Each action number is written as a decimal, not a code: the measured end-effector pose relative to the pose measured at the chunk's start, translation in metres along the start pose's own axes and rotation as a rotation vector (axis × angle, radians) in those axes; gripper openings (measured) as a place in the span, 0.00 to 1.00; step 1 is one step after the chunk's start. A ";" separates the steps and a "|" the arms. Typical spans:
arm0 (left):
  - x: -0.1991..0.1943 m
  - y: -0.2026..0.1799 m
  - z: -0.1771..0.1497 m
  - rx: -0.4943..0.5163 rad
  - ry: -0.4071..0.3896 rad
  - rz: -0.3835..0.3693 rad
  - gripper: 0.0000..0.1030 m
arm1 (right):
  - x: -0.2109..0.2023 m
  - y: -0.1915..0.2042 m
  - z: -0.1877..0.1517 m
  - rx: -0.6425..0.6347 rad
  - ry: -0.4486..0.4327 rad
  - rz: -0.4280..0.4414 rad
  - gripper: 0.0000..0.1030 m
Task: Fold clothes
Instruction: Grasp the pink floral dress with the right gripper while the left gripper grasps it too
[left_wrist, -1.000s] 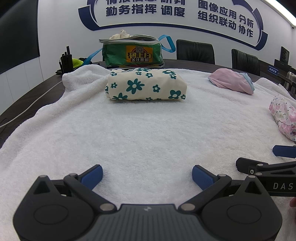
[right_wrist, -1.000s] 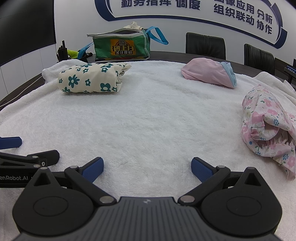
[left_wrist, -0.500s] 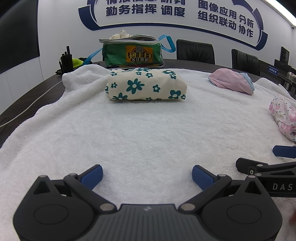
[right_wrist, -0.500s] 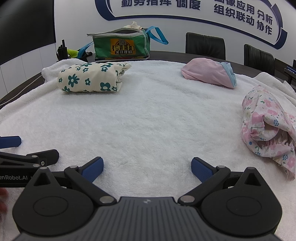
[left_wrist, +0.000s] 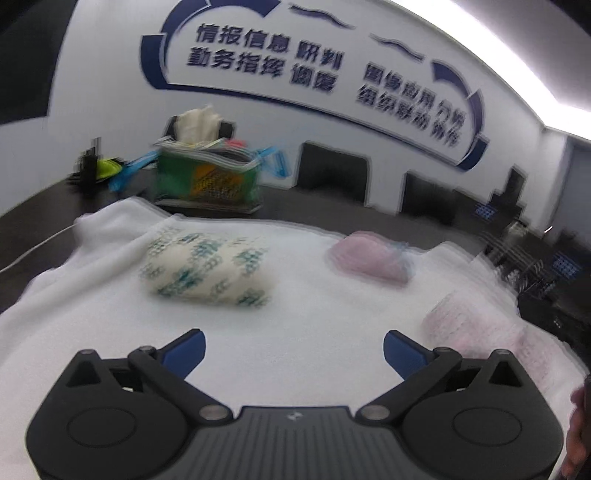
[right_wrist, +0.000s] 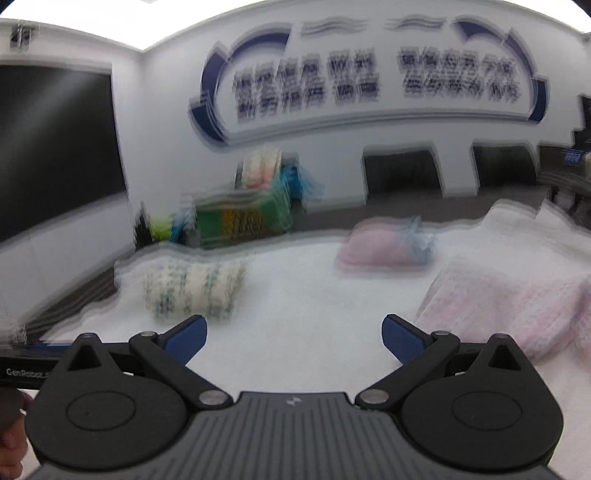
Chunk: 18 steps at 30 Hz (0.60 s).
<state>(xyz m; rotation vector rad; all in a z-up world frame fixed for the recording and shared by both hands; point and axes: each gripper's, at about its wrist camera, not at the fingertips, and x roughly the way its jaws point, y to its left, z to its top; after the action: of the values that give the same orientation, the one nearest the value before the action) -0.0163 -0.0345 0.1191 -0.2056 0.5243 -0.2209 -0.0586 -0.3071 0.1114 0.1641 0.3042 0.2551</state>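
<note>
Both views were smeared by motion blur, so fine detail was lost. In the left wrist view, the left gripper (left_wrist: 293, 349) stood with its blue-tipped fingers (left_wrist: 184, 350) spread wide and nothing between them, above the white towel (left_wrist: 295, 306) that covered the dark table (left_wrist: 325, 210). At the far left of the towel lay a folded cream garment with teal flowers (left_wrist: 207, 275); behind it, on bare tabletop, sat a green bag (left_wrist: 208, 179) with pale cloth sticking out of its top. Further right lay a folded pink garment (left_wrist: 371, 258) with a light blue edge, and nearest the gripper on the right, a crumpled pink floral garment (left_wrist: 469, 325). A sliver of a hand (left_wrist: 578, 424) showed at the right border.

In the right wrist view, the right gripper (right_wrist: 293, 339) was likewise spread apart and empty over the towel (right_wrist: 306, 291). From left came the cream floral bundle (right_wrist: 194, 290), the green bag (right_wrist: 240, 219) behind it, the pink garment (right_wrist: 384, 247), then the pink floral garment (right_wrist: 506, 299) just beyond the right fingertip. Dark chairs (right_wrist: 402, 173) stood against the lettered wall
</note>
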 end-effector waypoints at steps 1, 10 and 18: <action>0.012 -0.014 0.009 0.020 0.010 -0.045 1.00 | -0.013 -0.012 0.013 -0.008 -0.033 -0.016 1.00; 0.140 -0.136 -0.015 0.250 0.223 -0.212 0.95 | -0.012 -0.155 0.013 -0.038 0.138 -0.457 1.00; 0.178 -0.164 -0.060 0.383 0.249 -0.157 0.65 | 0.020 -0.211 -0.035 -0.045 0.315 -0.530 0.99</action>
<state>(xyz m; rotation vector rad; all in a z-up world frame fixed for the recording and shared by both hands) 0.0776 -0.2461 0.0256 0.1570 0.7019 -0.4984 -0.0046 -0.4988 0.0314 -0.0057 0.6398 -0.2409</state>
